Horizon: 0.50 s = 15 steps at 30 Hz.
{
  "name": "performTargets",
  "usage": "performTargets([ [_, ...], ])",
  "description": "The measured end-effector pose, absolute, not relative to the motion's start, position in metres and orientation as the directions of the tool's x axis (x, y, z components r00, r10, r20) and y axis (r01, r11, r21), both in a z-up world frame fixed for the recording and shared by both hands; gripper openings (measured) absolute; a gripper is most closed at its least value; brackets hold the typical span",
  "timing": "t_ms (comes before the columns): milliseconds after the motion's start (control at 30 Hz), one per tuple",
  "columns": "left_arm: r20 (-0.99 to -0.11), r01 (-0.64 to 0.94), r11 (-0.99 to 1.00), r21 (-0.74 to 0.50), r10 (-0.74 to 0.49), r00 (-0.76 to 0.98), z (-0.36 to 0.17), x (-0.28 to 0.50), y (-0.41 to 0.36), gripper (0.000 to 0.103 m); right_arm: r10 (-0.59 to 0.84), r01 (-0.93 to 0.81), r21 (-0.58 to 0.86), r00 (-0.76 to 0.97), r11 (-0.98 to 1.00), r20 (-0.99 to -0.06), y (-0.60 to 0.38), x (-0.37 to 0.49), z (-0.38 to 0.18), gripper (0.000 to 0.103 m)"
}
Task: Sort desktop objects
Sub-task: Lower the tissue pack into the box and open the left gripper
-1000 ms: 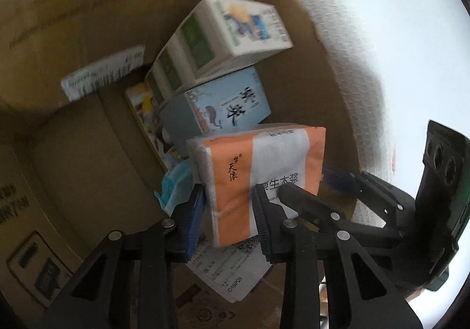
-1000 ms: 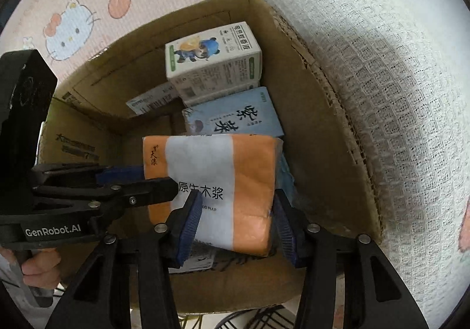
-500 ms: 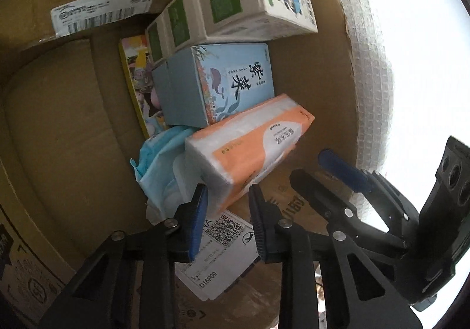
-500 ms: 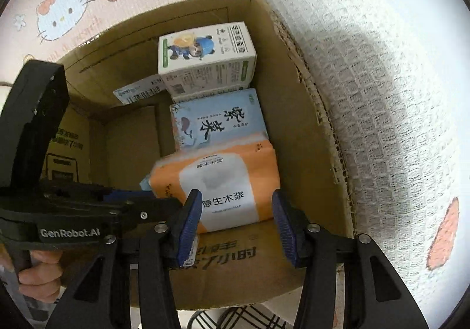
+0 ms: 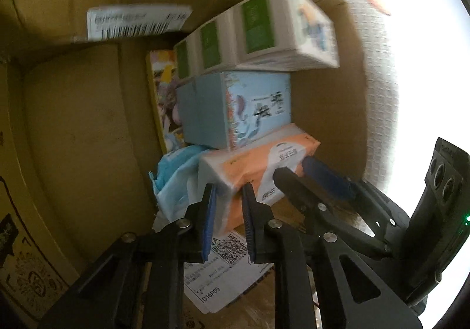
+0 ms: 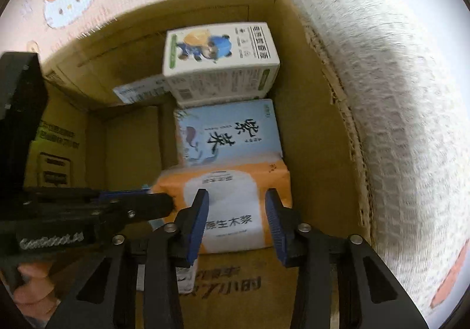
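Orange tissue pack (image 5: 258,170) in cardboard box (image 6: 320,153): left tongs (image 5: 229,220) closing, pinching its corner; right tongs (image 6: 236,229) closing, straddling pack, pads apparently not pressing. Risk: soft wrapper slips or tears, pack nudges blue box (image 6: 229,135).

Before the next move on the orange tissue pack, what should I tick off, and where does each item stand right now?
1. Orange tissue pack lies printed face up in the cardboard box, against the blue tissue pack: ok.
2. Left gripper, jaws just closing, has the pack's near corner between them: ok.
3. Left pads actually pinch that corner: cannot tell.
4. Right gripper, jaws just closing, grips the pack: not ok; the pack is wider than the gap.
5. White-and-green carton is clear of both grippers: ok.
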State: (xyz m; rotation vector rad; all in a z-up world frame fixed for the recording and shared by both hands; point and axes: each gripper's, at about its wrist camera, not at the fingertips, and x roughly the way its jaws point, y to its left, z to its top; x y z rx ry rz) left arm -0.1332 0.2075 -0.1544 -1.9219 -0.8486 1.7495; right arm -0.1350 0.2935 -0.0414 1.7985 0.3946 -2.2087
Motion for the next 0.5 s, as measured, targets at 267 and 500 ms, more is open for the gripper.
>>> performTargets([
  [267,-0.724,0.272,-0.720,-0.638,0.682,0.107,-0.185,-0.137,0.205,0.020,0.016,0.401,-0.052,-0.092,-0.915,-0.996,0.285,-0.149,-0.070,0.037],
  [500,-0.708,0.301,-0.709,-0.638,0.693,0.132,-0.193,-0.140,0.204,0.020,0.063,0.453,-0.071,-0.033,-0.889,-0.997,0.273,-0.158,-0.085,0.035],
])
